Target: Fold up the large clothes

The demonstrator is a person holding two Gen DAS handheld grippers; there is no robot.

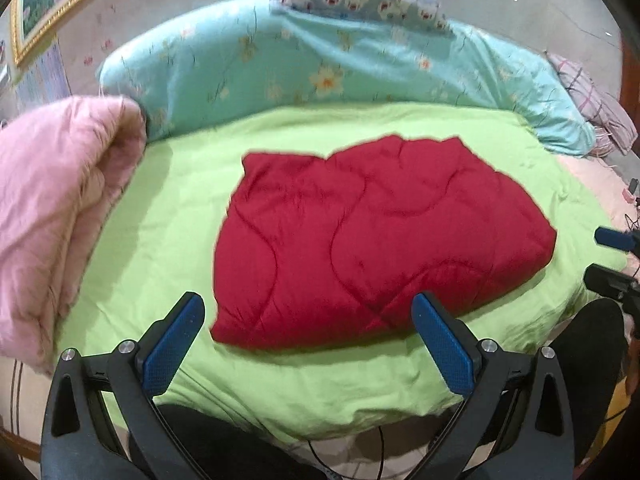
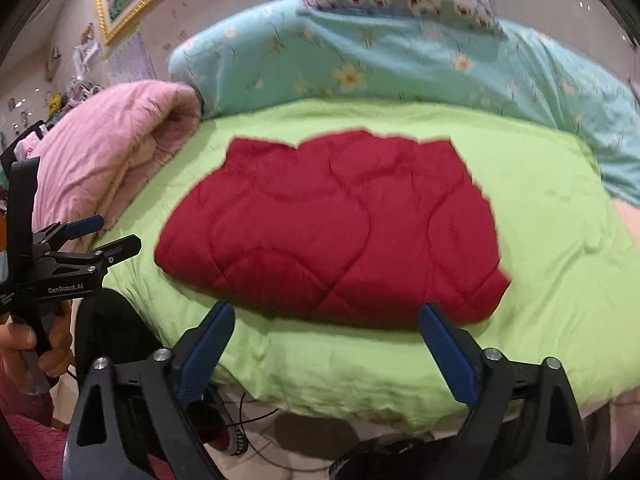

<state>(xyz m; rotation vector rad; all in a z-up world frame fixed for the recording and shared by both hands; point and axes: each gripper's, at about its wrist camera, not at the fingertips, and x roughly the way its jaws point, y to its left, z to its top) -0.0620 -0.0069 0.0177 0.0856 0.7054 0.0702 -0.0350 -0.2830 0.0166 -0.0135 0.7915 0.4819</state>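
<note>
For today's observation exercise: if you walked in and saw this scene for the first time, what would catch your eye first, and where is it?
The folded red quilted blanket stands out first, lying in the middle of the bright green bedsheet. Behind it a turquoise floral duvet is bunched along the wall, and a rolled pink quilt sits to the left. In the foreground the left gripper and right gripper are both open, holding nothing.

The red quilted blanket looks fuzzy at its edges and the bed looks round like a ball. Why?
Left wrist view: the red quilted blanket has smeared edges from motion blur, and the fisheye lens bends the lime green bedsheet into a curve. Right wrist view: same blur and bulge, and black corners from the round lens.
</note>
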